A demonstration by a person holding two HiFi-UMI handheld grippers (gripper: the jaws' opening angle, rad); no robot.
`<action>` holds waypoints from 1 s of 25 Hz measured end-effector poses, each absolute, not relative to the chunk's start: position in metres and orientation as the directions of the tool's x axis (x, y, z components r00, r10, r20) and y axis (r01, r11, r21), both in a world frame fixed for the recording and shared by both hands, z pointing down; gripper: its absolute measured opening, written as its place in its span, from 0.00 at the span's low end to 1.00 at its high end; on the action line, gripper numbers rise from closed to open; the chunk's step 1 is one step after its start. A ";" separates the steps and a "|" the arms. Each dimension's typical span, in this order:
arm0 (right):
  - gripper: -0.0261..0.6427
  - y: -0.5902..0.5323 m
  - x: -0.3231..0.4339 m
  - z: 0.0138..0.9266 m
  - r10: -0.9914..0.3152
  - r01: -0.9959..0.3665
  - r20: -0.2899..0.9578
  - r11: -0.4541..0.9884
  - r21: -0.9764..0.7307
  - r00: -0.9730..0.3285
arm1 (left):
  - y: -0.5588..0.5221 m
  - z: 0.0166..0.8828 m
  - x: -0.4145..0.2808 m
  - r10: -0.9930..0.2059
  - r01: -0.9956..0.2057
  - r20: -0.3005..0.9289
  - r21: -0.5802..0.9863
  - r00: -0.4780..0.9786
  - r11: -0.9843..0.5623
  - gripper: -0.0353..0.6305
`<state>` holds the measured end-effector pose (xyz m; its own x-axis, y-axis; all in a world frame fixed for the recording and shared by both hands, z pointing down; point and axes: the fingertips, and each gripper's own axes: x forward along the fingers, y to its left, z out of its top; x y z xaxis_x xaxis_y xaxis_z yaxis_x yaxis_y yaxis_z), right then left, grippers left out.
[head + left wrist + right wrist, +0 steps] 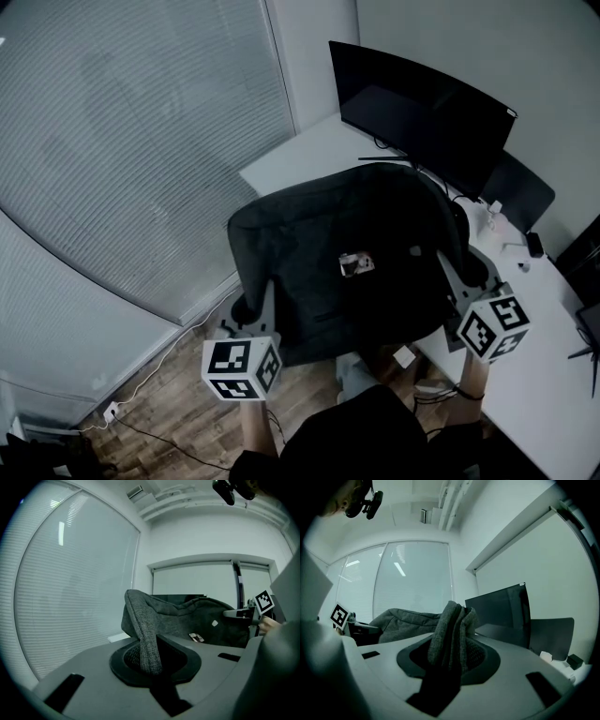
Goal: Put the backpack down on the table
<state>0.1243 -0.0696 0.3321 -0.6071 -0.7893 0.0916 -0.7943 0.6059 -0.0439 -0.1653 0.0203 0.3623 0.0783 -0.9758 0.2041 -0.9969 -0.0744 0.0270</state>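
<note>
No legible text, brand or number anywhere. Small pale tag on backpack front: print too small and blurred to read. Markers on left cube of left gripper and right cube of right gripper: black-white square code patterns only, no letters or digits. Dark monitor: no logo discernible

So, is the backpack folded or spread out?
Spread out: the backpack stretches wide between the left gripper and right gripper, each shut on one edge.
</note>
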 end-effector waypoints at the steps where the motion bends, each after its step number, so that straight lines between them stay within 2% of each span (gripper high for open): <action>1: 0.22 -0.075 0.121 0.331 -0.790 -0.794 0.089 0.606 -0.043 -0.607 | 0.015 0.362 -0.169 -0.976 -0.997 0.202 0.028 0.079 -0.075 0.12; 18: 0.22 -0.228 0.052 0.317 -0.789 -0.795 0.098 0.605 -0.043 -0.606 | -0.134 0.349 -0.238 -0.974 -0.996 0.206 0.047 0.088 -0.080 0.12; 25: 0.22 -0.235 0.049 0.313 -0.792 -0.794 0.054 0.607 -0.034 -0.608 | -0.144 0.345 -0.242 -0.982 -0.996 0.169 0.033 0.090 -0.086 0.12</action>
